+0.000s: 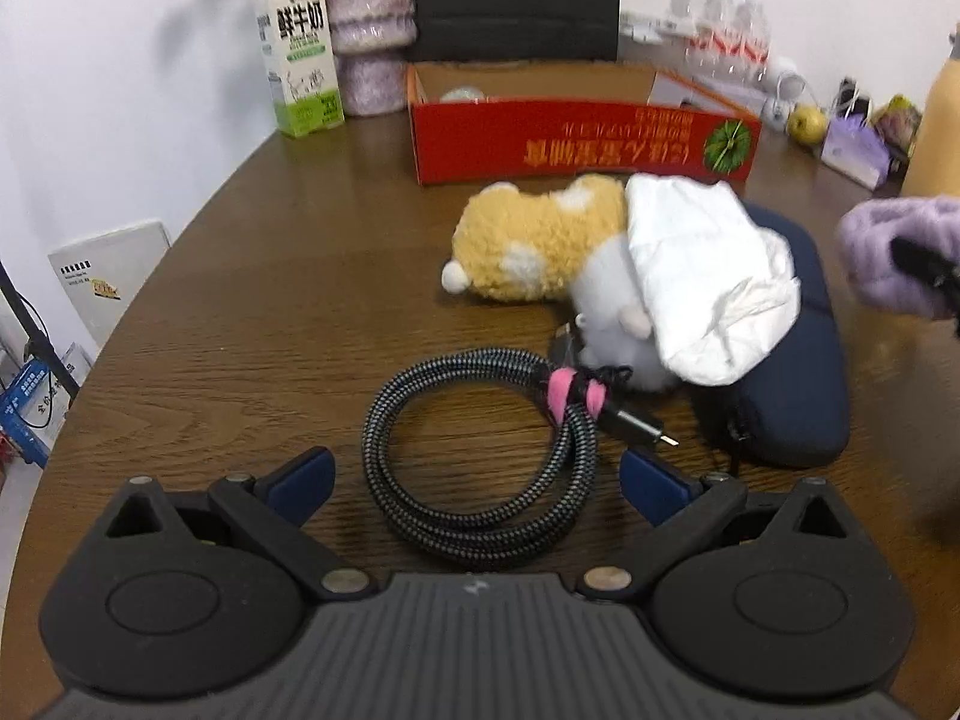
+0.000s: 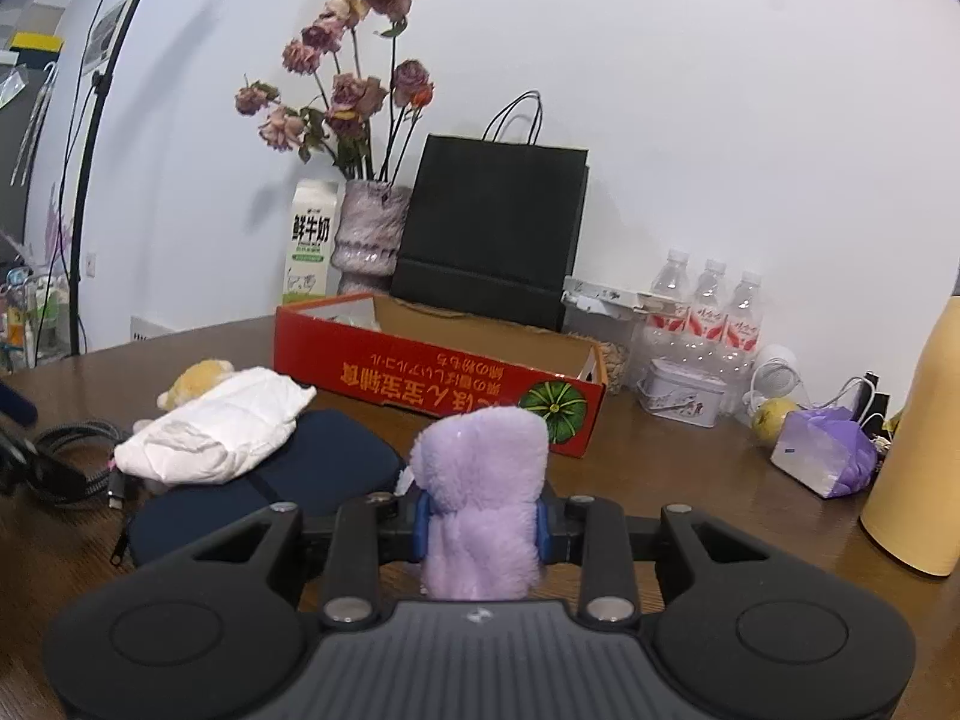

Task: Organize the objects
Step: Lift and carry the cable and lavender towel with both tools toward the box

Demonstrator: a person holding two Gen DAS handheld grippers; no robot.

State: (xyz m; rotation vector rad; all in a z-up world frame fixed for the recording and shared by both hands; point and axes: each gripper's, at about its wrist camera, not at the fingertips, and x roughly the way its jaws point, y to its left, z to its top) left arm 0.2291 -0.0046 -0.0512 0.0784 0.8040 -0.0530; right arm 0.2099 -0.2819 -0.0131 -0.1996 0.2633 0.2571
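Note:
My left gripper (image 1: 477, 480) is open and low over the table, its fingers on either side of a coiled braided cable (image 1: 480, 450) bound with a pink strap. Behind the cable lie a yellow-and-white plush toy (image 1: 528, 246), a crumpled white cloth (image 1: 708, 264) and a dark blue pouch (image 1: 798, 360). My right gripper (image 2: 482, 519) is shut on a fluffy purple plush (image 2: 480, 492) and holds it above the table, in front of the open red cardboard box (image 2: 432, 378). The purple plush also shows at the right edge of the left wrist view (image 1: 894, 252).
A milk carton (image 1: 300, 66), a vase of dried flowers (image 2: 366, 228) and a black paper bag (image 2: 492, 234) stand behind the box. Water bottles (image 2: 708, 312), a tin (image 2: 684, 396), a purple packet (image 2: 822, 450) and a tall yellow cylinder (image 2: 918, 450) crowd the right side.

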